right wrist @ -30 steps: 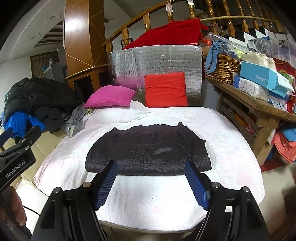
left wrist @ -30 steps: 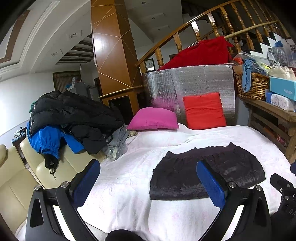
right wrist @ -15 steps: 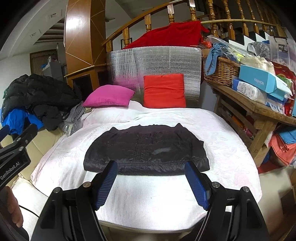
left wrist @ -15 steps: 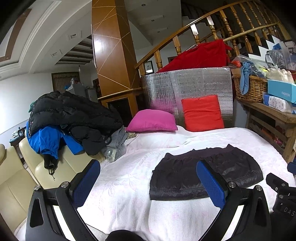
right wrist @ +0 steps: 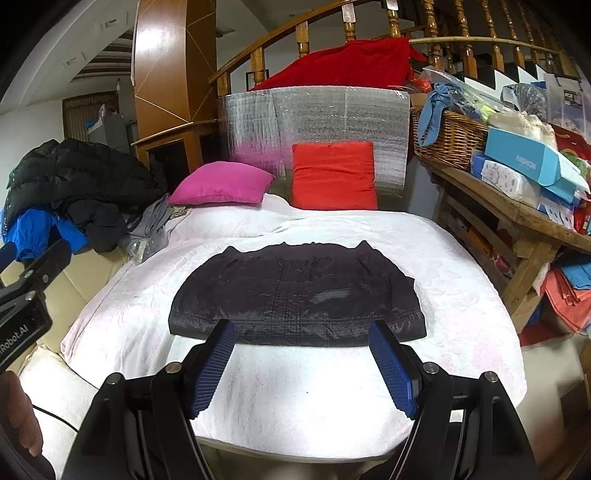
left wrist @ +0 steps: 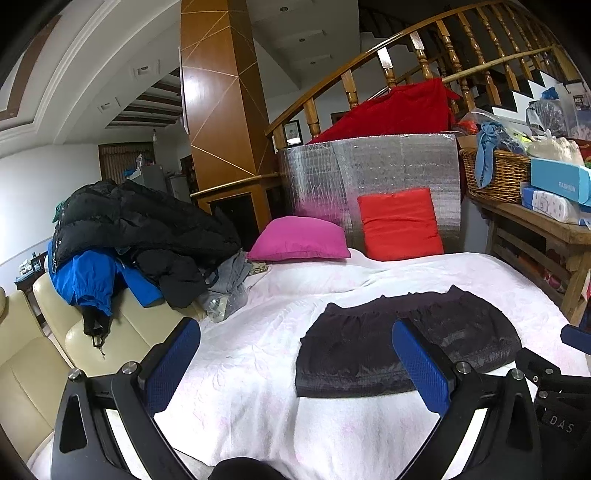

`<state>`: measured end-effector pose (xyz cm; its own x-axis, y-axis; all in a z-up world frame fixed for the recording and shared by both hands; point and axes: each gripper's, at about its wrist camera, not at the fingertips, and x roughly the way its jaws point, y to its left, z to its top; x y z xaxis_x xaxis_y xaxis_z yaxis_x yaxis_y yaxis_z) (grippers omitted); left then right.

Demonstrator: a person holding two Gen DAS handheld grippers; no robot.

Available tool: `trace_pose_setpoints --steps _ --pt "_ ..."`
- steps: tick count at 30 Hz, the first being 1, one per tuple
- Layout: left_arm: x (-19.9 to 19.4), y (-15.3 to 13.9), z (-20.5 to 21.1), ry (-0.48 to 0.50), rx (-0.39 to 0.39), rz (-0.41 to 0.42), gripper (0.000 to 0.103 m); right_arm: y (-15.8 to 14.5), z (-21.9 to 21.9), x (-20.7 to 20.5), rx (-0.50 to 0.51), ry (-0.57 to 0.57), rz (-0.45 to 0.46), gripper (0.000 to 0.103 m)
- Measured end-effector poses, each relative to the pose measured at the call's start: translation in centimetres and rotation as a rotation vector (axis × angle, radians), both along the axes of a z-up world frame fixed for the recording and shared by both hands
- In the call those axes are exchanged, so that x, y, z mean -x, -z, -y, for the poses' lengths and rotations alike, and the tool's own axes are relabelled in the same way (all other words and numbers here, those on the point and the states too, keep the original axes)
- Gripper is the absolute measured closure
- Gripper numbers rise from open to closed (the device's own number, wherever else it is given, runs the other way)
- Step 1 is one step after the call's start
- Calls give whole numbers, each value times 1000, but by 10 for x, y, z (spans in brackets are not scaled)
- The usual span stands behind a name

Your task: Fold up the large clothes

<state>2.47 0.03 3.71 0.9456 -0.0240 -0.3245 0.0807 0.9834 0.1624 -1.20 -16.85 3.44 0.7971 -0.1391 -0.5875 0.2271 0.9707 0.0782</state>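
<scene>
On a white bedspread [right wrist: 295,387], near its front edge, a dark quilted jacket [right wrist: 295,295] is lying flat, already folded into a wide, compact shape with its straight folded edge facing the cameras and its collar end pointing toward the pillows. Nothing is resting on it and nothing is gripping it.

Just in front of that edge, the right gripper [right wrist: 303,365] is hovering with its blue ribbed fingers [right wrist: 391,369] spread wide apart, holding nothing; only bare bedspread is showing between them. Off to one side, the left gripper [left wrist: 295,362] is likewise standing wide open and empty, angled across the bed so that the jacket is lying beyond its right finger [left wrist: 421,365]. At the lower left corner of the right wrist view, part of a person's hand [right wrist: 18,413] is showing beside the left gripper's black body.

Behind the jacket, a magenta pillow [right wrist: 221,184] and a red cushion [right wrist: 332,177] are leaning at the head of the bed against a silver foil-covered panel [right wrist: 332,114]. To the left, a heap of black and blue coats [left wrist: 122,236] is piling over a cream sofa [left wrist: 37,369]. To the right, a wooden bench [right wrist: 517,218] is carrying a wicker basket [right wrist: 450,136] and boxes, with a wooden stair railing [right wrist: 369,22] curving above
</scene>
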Motion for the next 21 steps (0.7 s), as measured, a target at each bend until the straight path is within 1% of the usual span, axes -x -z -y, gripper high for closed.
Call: trace_pose_setpoints --steps 9,18,21 --pt "8 -4 1 25 11 5 0 -8 2 12 13 21 32 25" --pt "9 -7 -1 34 6 12 0 -11 0 -1 18 8 28 25" --pt "5 -5 -2 25 18 2 0 -6 2 -5 14 7 25 25"
